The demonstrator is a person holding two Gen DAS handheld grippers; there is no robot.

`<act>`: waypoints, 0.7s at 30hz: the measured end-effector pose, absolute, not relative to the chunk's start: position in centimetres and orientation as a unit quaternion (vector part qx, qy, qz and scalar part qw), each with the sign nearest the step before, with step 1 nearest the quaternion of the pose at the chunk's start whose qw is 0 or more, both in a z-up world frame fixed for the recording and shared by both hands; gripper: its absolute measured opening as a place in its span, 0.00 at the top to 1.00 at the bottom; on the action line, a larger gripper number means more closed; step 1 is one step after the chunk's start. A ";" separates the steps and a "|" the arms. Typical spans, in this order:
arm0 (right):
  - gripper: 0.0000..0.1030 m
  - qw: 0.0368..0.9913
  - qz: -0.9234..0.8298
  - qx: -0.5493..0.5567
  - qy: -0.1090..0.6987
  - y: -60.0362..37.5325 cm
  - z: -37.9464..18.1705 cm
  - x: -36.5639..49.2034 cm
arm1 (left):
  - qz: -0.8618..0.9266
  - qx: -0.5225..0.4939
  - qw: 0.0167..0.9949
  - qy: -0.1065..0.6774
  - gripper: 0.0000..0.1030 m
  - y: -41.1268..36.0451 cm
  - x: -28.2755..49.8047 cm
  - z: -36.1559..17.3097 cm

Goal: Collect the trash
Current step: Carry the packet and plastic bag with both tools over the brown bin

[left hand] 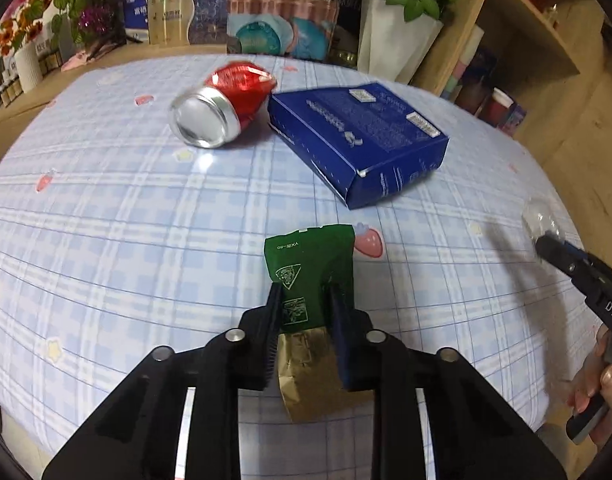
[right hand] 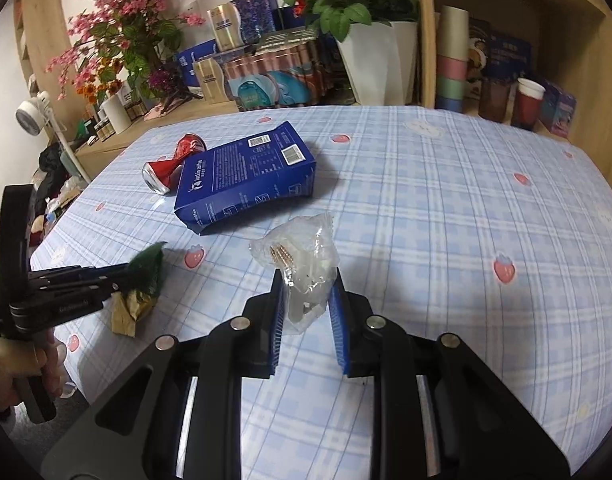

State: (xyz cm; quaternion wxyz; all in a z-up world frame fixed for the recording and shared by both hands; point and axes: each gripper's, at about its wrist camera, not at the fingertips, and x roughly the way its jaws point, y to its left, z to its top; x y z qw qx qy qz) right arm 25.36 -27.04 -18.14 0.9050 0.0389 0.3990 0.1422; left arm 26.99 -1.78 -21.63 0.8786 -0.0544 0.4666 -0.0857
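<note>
Left wrist view: my left gripper (left hand: 304, 300) is clamped on a green and gold wrapper (left hand: 309, 272), pads pressing its sides; the gold end hangs down between the fingers and hides the cloth under it, and I can't read the print on the green part. Past it on the blue plaid tablecloth (left hand: 106, 216) lie a crushed red can (left hand: 222, 106), base toward me, and a flat blue box (left hand: 357, 136) just beside it, touching or nearly, can't tell. At the right edge the right gripper (left hand: 545, 244) is cut off by the frame, tip blurred, with something clear and smeared at it; the hand (left hand: 601, 392) below is partly out of frame. Right wrist view: my right gripper (right hand: 307, 292) is closed on a clear plastic bag (right hand: 306, 256) with small brass-coloured bits inside, too small to name; the bag's lower end sits between the pads. The can (right hand: 174, 164) is half hidden behind the box (right hand: 246, 180). The left gripper (right hand: 124, 270) comes in from the left edge, its tips buried in the wrapper (right hand: 142, 284), the hand (right hand: 14, 364) holding it cropped. Flower pots and boxes on the shelf behind are blurred.
</note>
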 end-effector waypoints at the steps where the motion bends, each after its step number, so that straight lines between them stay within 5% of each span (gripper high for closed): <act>1: 0.76 0.905 0.139 0.045 0.400 -27.2 -18.1 25.0 | -0.088 -0.061 0.879 0.464 0.80 -1.5 26.8 -21.2; 21: 0.76 0.912 0.128 0.069 0.385 -26.9 -15.4 15.0 | -0.159 -0.060 0.915 0.366 0.80 -1.3 15.1 -11.7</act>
